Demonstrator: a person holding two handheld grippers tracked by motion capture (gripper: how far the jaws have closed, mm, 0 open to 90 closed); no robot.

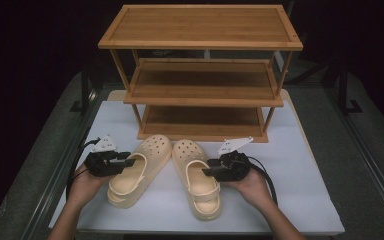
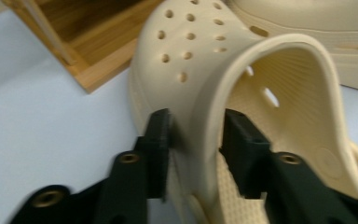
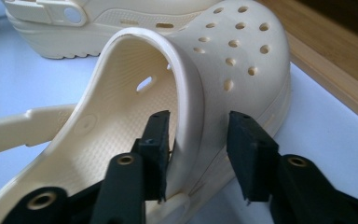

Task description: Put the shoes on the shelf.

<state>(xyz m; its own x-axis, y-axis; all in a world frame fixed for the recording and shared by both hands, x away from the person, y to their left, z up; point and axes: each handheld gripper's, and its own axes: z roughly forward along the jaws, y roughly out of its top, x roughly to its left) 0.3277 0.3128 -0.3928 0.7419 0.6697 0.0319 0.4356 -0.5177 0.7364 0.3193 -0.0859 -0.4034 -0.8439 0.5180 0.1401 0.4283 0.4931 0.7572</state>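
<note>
Two cream clogs lie side by side on the white table, toes toward the rack. My left gripper (image 1: 130, 159) is at the outer side of the left clog (image 1: 155, 150). In the left gripper view, this gripper (image 2: 196, 126) is shut on the left clog's (image 2: 200, 51) opening rim, one jaw outside and one inside. My right gripper (image 1: 206, 171) is at the right clog (image 1: 192, 155). In the right gripper view it (image 3: 198, 126) clamps the right clog's (image 3: 242, 46) rim the same way. Both clogs rest on the table.
A three-tier wooden shoe rack (image 1: 200, 80) stands just behind the clogs, shelves bare; its base edge (image 2: 93, 46) (image 3: 335, 60) is close to each toe. The white table top (image 1: 300, 180) has free room right and left. Dark floor surrounds the table.
</note>
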